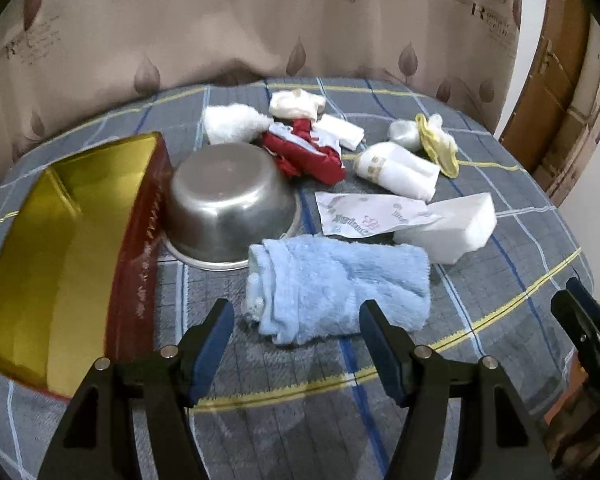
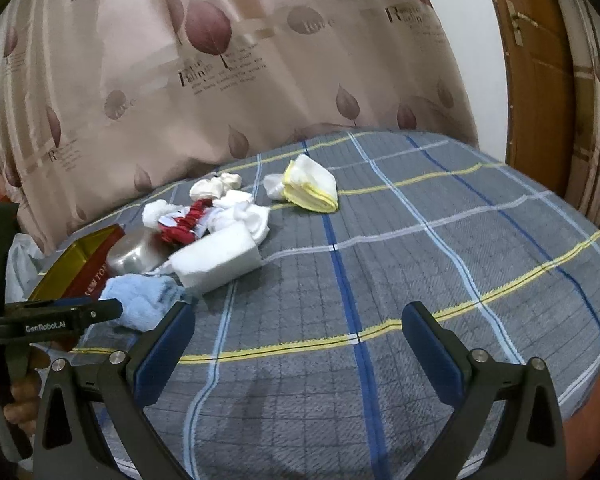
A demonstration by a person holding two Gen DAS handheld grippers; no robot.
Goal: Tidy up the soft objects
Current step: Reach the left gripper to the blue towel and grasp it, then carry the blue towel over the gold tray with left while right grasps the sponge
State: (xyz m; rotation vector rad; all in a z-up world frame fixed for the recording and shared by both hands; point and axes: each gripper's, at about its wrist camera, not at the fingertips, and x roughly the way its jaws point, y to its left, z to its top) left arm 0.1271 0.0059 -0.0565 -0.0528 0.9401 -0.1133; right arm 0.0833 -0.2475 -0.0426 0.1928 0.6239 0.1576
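A rolled light-blue towel lies just beyond my open left gripper, whose fingers stand either side of its near end without touching it. Behind it lie a white sponge block, a printed packet, white socks, a red and white cloth, a fluffy white cloth and a yellow-edged cloth. In the right wrist view the blue towel, the sponge block and the yellow-edged cloth lie far left. My right gripper is open over bare bedspread.
A gold-lined red box lies open at the left, beside an upturned steel bowl. The plaid bedspread ends at a curtain behind; a wooden door stands at the right. A hand holds the left gripper.
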